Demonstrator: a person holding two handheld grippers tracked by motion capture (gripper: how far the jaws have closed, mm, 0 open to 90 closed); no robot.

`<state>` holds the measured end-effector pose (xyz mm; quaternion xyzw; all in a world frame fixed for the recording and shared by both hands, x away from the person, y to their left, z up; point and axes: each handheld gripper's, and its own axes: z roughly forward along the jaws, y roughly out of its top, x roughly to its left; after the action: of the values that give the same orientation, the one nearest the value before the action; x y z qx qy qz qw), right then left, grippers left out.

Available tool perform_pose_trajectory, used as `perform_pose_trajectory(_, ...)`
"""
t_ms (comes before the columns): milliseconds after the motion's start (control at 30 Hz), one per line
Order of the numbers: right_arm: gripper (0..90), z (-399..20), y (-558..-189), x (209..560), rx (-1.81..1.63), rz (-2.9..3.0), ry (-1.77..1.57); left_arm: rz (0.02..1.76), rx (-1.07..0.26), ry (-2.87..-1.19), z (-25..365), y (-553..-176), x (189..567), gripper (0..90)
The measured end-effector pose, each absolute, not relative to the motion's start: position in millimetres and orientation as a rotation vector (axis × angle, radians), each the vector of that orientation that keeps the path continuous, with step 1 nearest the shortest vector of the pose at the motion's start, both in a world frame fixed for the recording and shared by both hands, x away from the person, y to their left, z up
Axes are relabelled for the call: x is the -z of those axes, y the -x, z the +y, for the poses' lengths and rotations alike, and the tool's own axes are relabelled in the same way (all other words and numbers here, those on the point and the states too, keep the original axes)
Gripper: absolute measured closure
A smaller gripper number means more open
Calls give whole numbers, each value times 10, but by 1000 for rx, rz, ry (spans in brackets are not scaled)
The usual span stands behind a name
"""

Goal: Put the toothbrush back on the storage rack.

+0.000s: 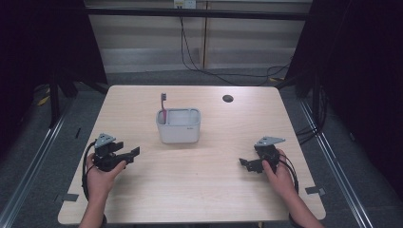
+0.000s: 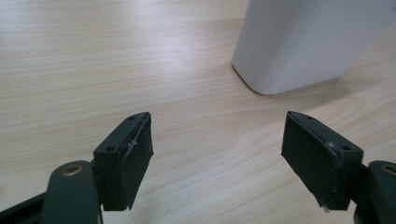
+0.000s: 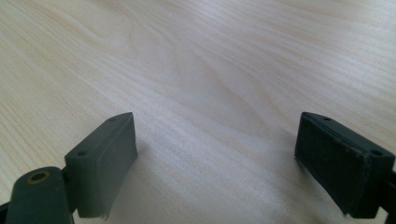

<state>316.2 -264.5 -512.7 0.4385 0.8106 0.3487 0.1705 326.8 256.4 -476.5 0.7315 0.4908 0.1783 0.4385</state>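
A white rectangular holder stands near the middle of the wooden table. A pink toothbrush leans upright in its left compartment, dark head up. My left gripper rests low at the table's left, held by a hand, open and empty. In the left gripper view its jaws stand wide apart with the holder's corner ahead to the right. My right gripper sits at the table's right, open and empty; in the right gripper view bare wood lies between its jaws.
A small dark round hole marks the table top at the back right. Cables trail across the floor behind the table. Metal rails run along the floor on both sides.
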Motion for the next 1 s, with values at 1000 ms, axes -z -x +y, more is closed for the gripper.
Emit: perform_pose_trajectory(1000,123,-2646,-3162,5127,-990,2303,-1245,1210,-435,-1966,2591,-3227,4979,240)
